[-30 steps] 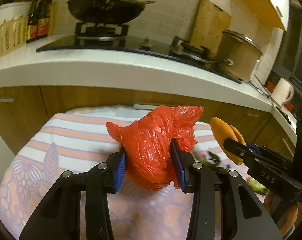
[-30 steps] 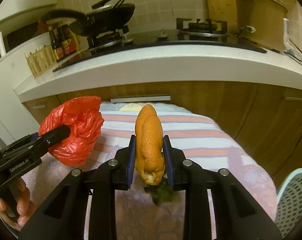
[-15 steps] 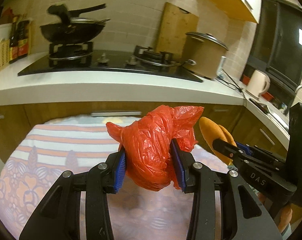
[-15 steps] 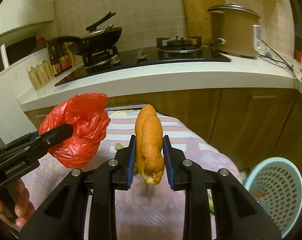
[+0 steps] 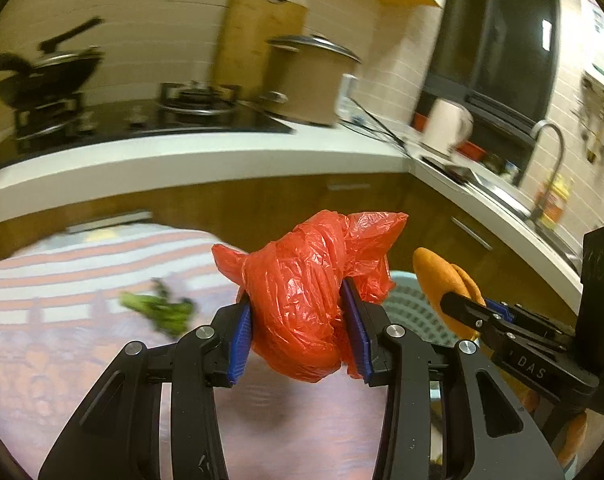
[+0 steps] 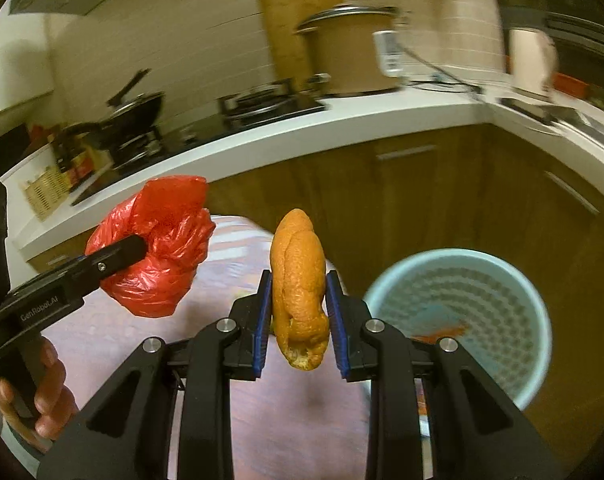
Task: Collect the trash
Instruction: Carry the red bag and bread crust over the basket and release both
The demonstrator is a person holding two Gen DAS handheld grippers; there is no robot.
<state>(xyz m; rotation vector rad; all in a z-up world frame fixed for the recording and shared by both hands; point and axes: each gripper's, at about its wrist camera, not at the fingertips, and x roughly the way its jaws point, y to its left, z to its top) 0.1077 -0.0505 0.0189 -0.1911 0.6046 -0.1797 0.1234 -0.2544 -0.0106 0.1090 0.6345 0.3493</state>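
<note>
The left gripper [image 5: 298, 330] clamps a crumpled red plastic bag [image 5: 305, 292] above the patterned worktop [image 5: 62, 344]. Beside it, the right gripper [image 6: 298, 320] pinches an orange peel [image 6: 300, 288] upright. A pale blue basket [image 6: 457, 320] stands just right of the peel, lower down; green scraps [image 5: 158, 308] lie on the worktop.

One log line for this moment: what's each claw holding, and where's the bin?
left claw: crumpled red plastic bag | right claw: orange peel | pale blue perforated bin: right, not over it

A crumpled red plastic bag [image 5: 302, 312] and an upright curled orange peel [image 6: 300, 288] are each pinched aloft between blue-padded fingers; a pale blue perforated plastic bin [image 6: 461, 320] stands below, right.
</note>
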